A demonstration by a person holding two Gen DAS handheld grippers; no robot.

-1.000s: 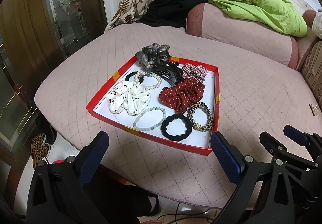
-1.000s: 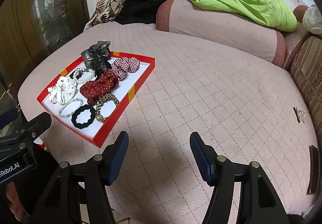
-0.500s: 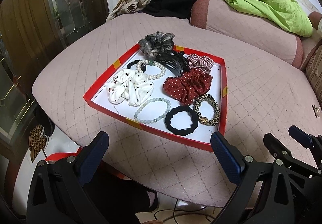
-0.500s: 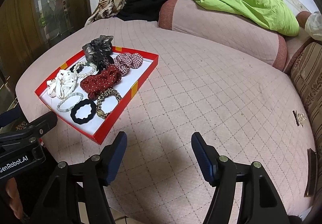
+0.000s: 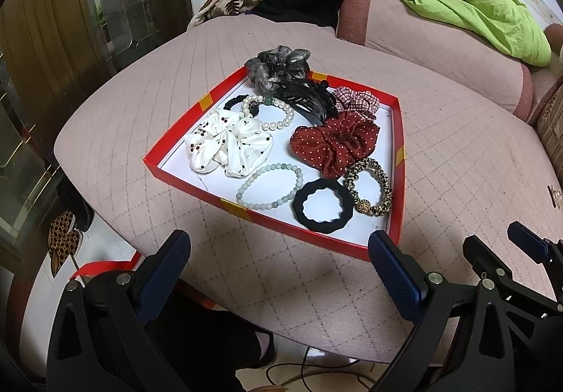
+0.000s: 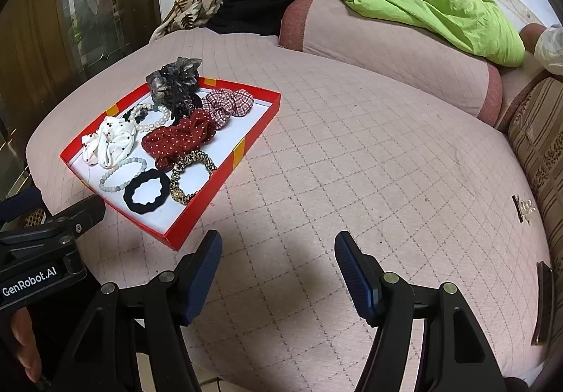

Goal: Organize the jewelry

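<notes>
Pink quilted cushion (image 6: 352,152) carries it all; red tray (image 5: 397,159) sits near its left edge; small gold clip (image 6: 524,209) far right.

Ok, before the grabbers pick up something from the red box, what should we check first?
1. Left gripper open, nothing between its jaws: ok.
2. Right gripper open, nothing held: ok.
3. Red tray lying flat on the quilted table: ok.
4. Black hair tie near the front edge, not covered: ok.
5. Pale bead bracelet free of the white scrunchie: cannot tell.
</notes>
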